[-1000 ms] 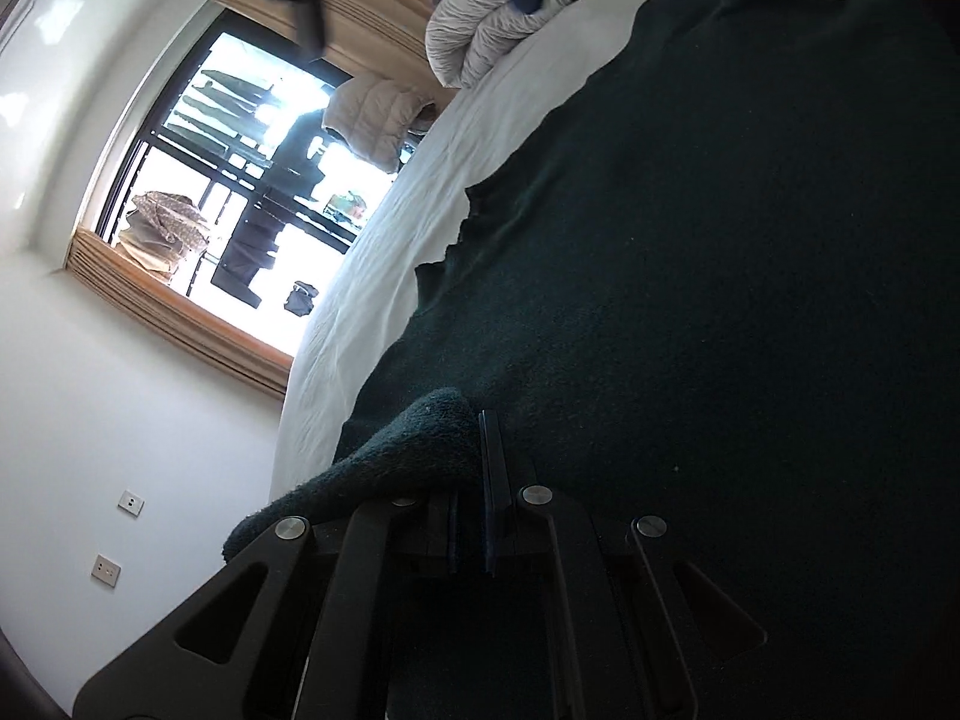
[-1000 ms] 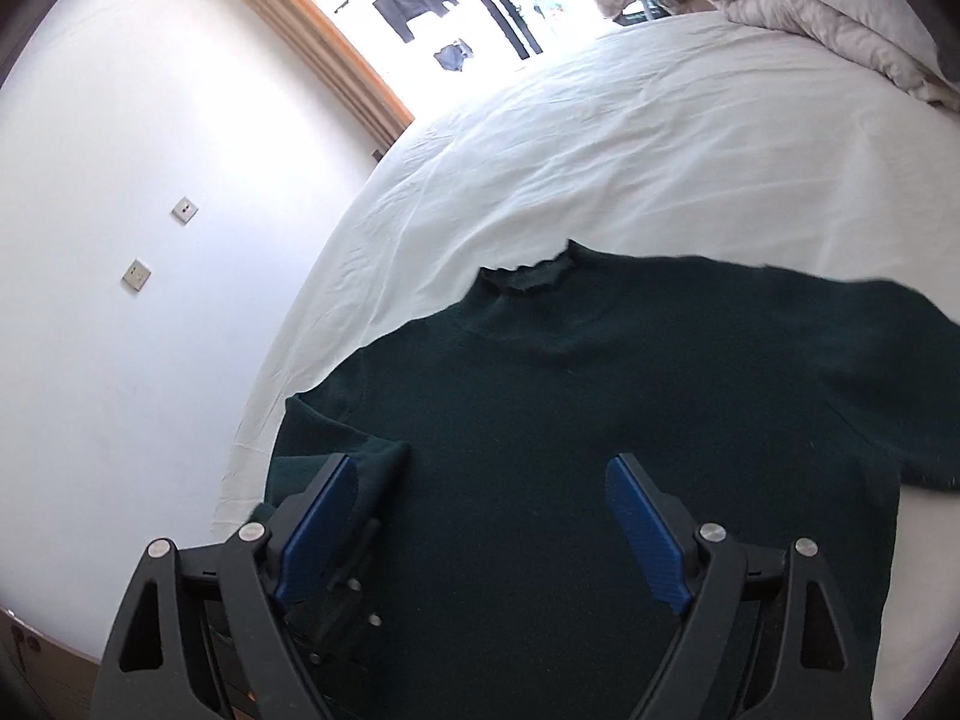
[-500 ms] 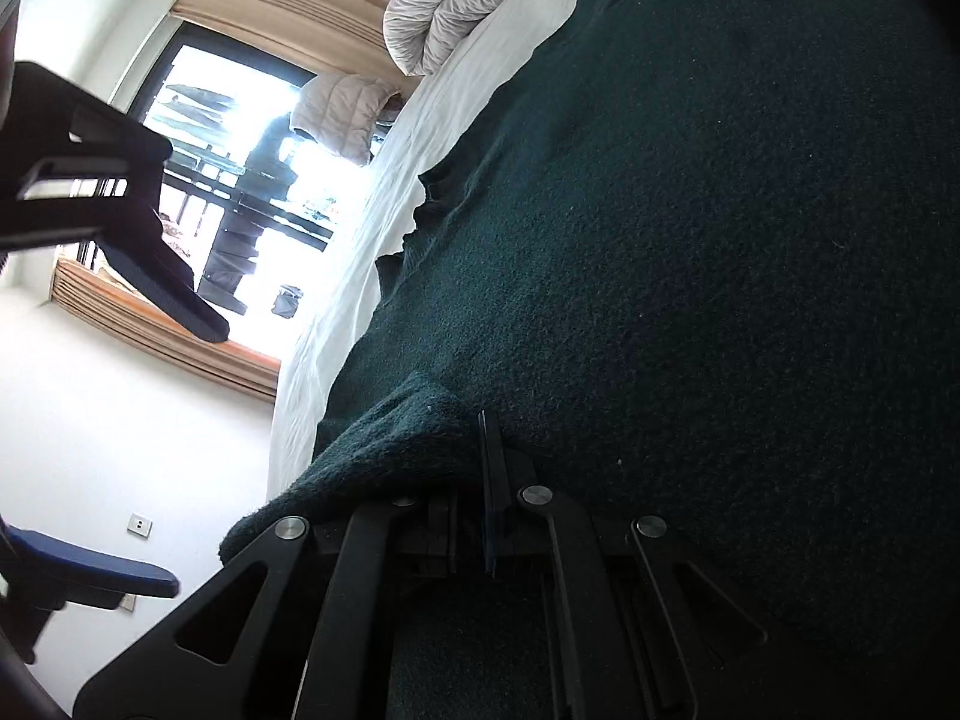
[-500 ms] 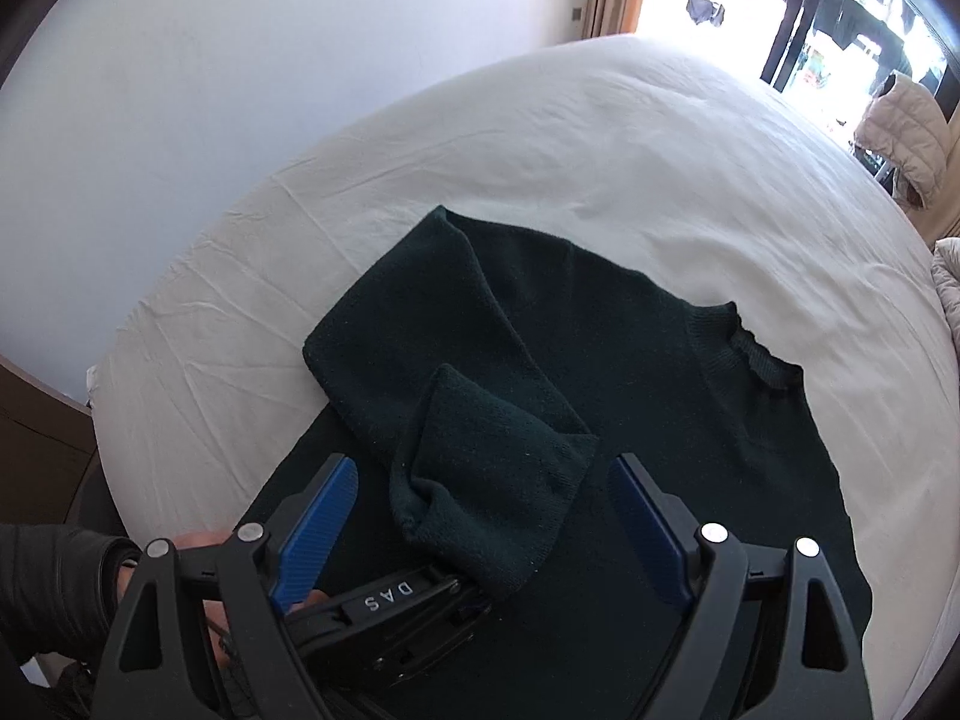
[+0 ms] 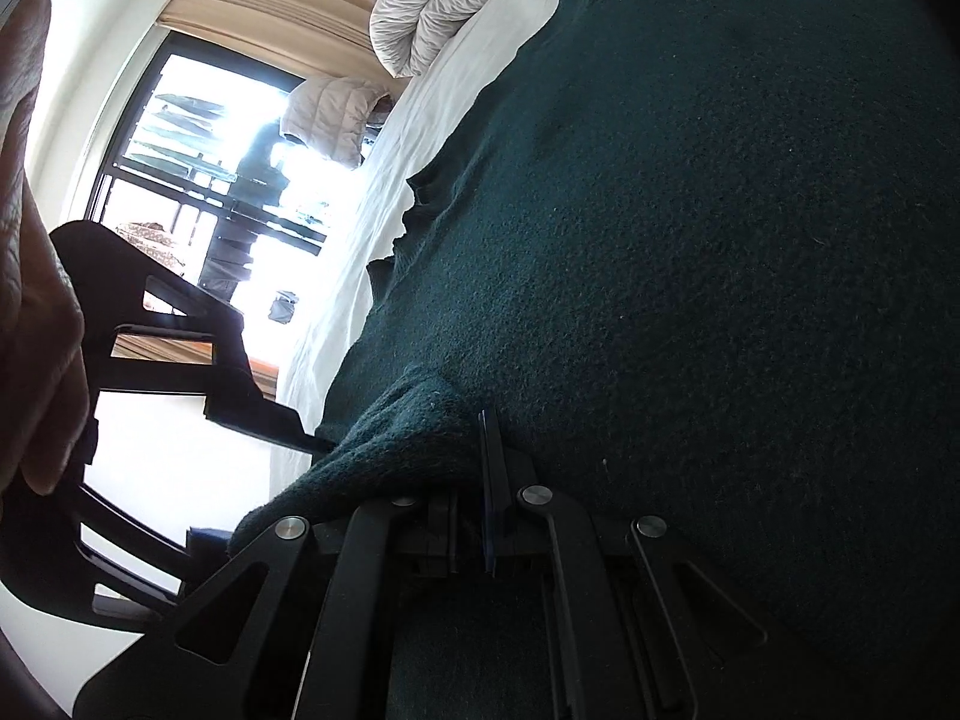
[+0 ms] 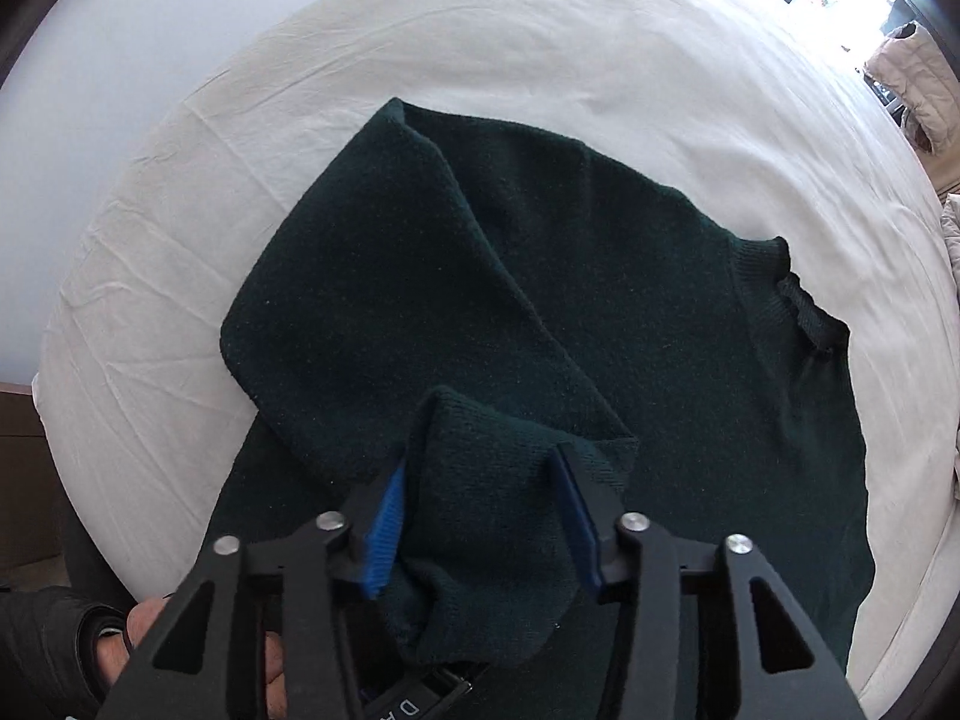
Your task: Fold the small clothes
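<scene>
A dark green sweater [image 6: 600,300] lies on the white bed [image 6: 540,30], with its left sleeve [image 6: 372,276] folded over the body. My left gripper [image 5: 474,438] is shut on the sleeve cuff [image 5: 396,438] and holds it over the sweater body [image 5: 690,240]. My right gripper [image 6: 480,468] is half closed around that same cuff [image 6: 486,516]; its blue pads [image 6: 384,522] touch the bunched cloth on both sides. The left gripper's tip shows below the cuff in the right wrist view. The right gripper's black frame [image 5: 180,330] shows at the left of the left wrist view.
A grey duvet [image 5: 438,0] is bunched at the head of the bed. A beige jacket [image 5: 330,120] lies by the window [image 5: 198,180]. A white wall [image 6: 150,12] runs along the bed's far side. The person's hands hold both grippers.
The right gripper swung round from the sweater's body, came down over the folded sleeve, and narrowed its jaws around the cuff. The left gripper kept its hold on the cuff.
</scene>
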Demonstrator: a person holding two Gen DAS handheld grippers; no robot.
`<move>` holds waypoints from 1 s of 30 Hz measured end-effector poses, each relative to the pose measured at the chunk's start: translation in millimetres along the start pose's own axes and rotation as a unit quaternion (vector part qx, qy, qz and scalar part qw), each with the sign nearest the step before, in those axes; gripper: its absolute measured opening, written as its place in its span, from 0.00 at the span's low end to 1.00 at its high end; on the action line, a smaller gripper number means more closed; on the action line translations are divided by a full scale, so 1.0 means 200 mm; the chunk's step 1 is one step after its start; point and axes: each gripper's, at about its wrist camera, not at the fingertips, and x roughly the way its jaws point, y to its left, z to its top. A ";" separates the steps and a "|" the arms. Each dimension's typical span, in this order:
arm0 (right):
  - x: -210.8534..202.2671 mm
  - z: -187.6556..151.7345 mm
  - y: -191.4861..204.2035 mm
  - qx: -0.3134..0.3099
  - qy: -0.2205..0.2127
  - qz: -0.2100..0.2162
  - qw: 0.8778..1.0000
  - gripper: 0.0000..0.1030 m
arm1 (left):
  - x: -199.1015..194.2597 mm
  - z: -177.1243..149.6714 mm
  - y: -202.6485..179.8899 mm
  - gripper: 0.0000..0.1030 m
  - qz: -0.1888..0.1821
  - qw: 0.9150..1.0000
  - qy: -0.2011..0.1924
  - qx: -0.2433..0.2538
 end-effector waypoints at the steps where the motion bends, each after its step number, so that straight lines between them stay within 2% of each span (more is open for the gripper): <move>1: -0.02 -0.01 -0.01 0.000 -0.006 0.002 1.000 0.31 | -0.01 0.00 0.00 0.04 0.000 1.000 0.000 -0.001; 3: -0.09 -0.04 -0.05 0.007 -0.025 0.008 1.000 0.17 | -0.01 0.00 0.00 0.04 -0.001 1.000 0.000 -0.002; 5: -0.16 -0.06 -0.12 0.021 -0.047 0.010 0.999 0.11 | -0.02 0.00 0.01 0.04 0.000 1.000 0.001 -0.002; 8: -0.26 -0.12 -0.28 0.055 -0.083 0.018 0.995 0.09 | -0.02 0.01 0.04 0.04 -0.001 1.000 0.003 -0.012; 12: -0.37 -0.21 -0.54 0.110 -0.139 0.047 0.983 0.08 | 0.01 0.03 0.14 0.04 0.010 0.999 0.011 -0.044; 19: -0.49 -0.33 -0.91 0.186 -0.243 0.096 0.947 0.07 | 0.08 0.16 0.39 0.04 0.048 0.991 0.011 -0.122; 22: -0.49 -0.36 -1.03 0.210 -0.260 0.117 0.935 0.07 | 0.11 0.21 0.41 0.05 0.054 0.989 0.008 -0.135; 28: -0.26 -0.44 -1.22 0.258 -0.245 0.153 0.922 0.07 | 0.08 0.12 0.35 0.07 0.010 0.989 0.002 -0.145; 30: -0.17 -0.48 -1.26 0.272 -0.239 0.159 0.919 0.07 | 0.03 0.05 0.36 0.07 -0.008 0.987 -0.009 -0.162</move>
